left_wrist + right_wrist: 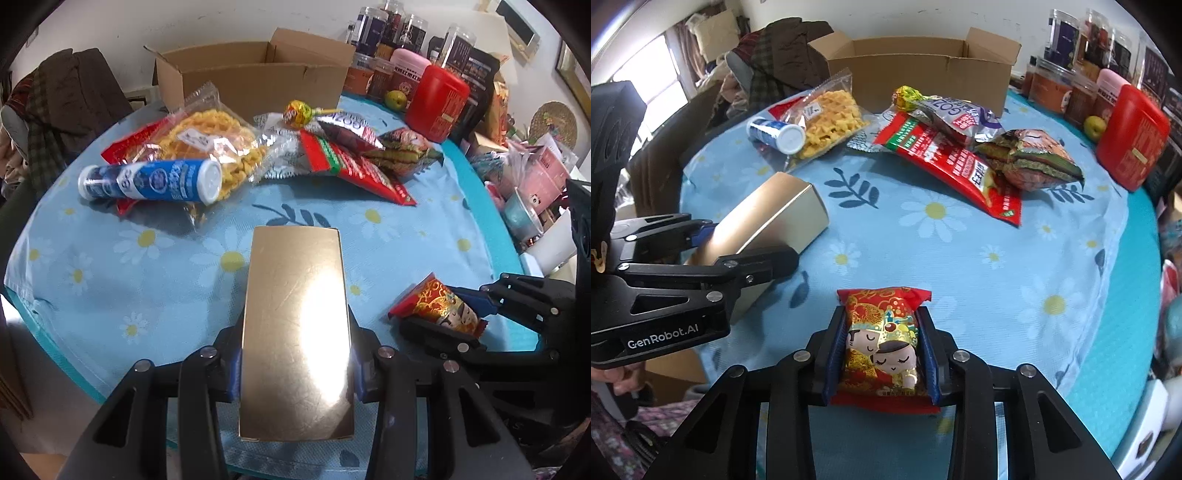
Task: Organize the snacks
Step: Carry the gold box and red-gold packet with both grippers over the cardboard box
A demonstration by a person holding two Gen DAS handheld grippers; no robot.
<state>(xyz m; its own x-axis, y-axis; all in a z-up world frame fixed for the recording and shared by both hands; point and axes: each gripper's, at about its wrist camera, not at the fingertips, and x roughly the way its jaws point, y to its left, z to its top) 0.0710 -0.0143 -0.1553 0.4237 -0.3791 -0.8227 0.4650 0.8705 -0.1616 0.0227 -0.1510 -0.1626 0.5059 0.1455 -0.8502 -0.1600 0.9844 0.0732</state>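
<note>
My left gripper point(295, 365) is shut on a gold box point(295, 325) and holds it above the near table edge; the box also shows in the right wrist view point(768, 218). My right gripper point(882, 354) is shut on a small red cartoon snack packet point(882, 343), also seen in the left wrist view point(439, 306). An open cardboard box point(258, 74) stands at the far side. In front of it lie a blue tube point(147, 181), a yellow waffle bag point(210, 140), a lollipop point(299, 112), a red packet point(354, 166) and a green-brown packet point(402, 147).
The round table has a blue daisy cloth point(147, 258). A red tub point(437, 103), jars point(388, 37) and a green fruit point(396, 99) crowd the back right. Clothes on a chair point(62, 110) sit at the left. Clutter point(535, 177) stands off the table's right edge.
</note>
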